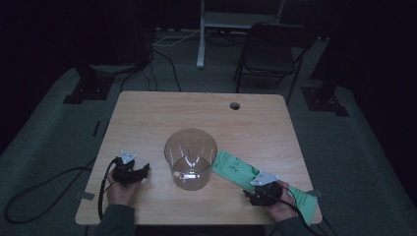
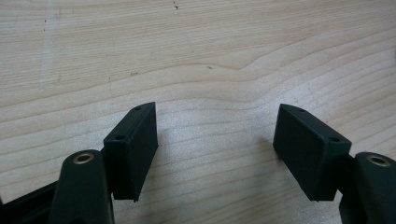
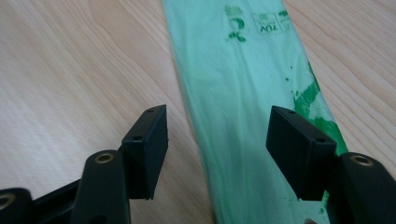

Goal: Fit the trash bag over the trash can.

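A clear round container (image 1: 190,158) stands upright at the middle of the wooden table (image 1: 147,113). To its right a flat, folded green plastic bag (image 1: 233,168) lies on the table, running toward the front right corner. My right gripper (image 1: 250,196) hovers over that bag near the front edge. In the right gripper view its jaws stand wide apart, open (image 3: 217,149), with the green bag (image 3: 243,93) lying flat on the table under the gap and the right jaw, no pad touching it. My left gripper (image 1: 143,172) rests left of the container, open (image 2: 215,149) over bare wood.
A cable hole (image 1: 234,105) sits near the table's far edge. Behind the table stand a dark folding chair (image 1: 270,54) and a white stand (image 1: 200,34), with cables on the floor. A cable (image 1: 44,187) trails off the table's left side.
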Demonstrator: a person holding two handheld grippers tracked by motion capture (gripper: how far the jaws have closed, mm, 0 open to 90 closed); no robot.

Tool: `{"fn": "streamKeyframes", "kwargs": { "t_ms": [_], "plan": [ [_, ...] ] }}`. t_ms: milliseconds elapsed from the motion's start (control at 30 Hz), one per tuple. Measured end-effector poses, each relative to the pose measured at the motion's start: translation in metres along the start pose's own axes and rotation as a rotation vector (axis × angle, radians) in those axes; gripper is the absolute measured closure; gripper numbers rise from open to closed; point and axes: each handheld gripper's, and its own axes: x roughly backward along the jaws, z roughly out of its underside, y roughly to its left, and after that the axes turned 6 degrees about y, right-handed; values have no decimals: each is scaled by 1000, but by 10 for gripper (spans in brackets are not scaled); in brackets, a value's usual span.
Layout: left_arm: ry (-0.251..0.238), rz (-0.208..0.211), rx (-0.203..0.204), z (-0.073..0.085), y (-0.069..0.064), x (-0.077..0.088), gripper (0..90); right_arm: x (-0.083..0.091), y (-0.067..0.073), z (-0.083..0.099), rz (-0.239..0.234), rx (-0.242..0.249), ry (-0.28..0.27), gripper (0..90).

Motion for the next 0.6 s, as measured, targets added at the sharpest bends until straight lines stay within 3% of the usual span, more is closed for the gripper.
{"fn": "streamKeyframes", "kwargs": {
  "t_ms": [433,600],
  "plan": [
    [2,-1,0,0,0,0,305,-13,-26,-6,7,-45,8,453],
    [1,-2,0,0,0,0,305,-17,-37,-8,-39,-64,3,538]
  ]
}}
